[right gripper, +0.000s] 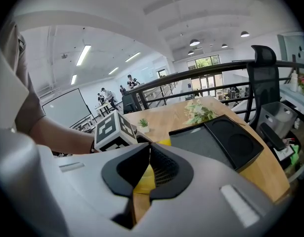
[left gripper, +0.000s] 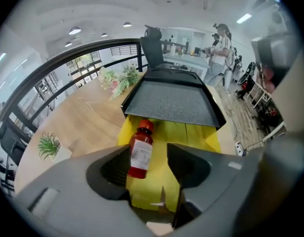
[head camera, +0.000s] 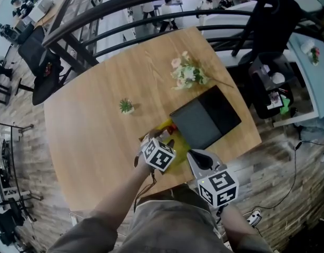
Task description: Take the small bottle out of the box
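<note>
between the fingers of the left gripper (left gripper: 149, 152) lies the small bottle (left gripper: 140, 149), red with a white label, on its side on the floor of the yellow box (left gripper: 194, 137), its cap pointing toward the black tray (left gripper: 169, 102) that covers the far part of the box. these fingers stand wide: the bottle sits close against the left one, with bare yellow showing between it and the right one, so nothing is gripped yet. the likely trouble is that offset. a round bottle lying down would probably roll or skid sideways when one finger reaches it first, and a grip low on the body could let the cap end tip. the cap is near the tray's edge and might catch there on a lift. the box looks light and could slide on the surface (left gripper: 92, 122), since the right gripper (right gripper: 147, 154), its fingers drawn together on nothing, hangs back from it. the bottle's base is hidden behind the left finger, so contact there cannot be told. from the head view the marker cube covers the bottle and most of the box, and the tray hides how far the box runs beneath it.
</note>
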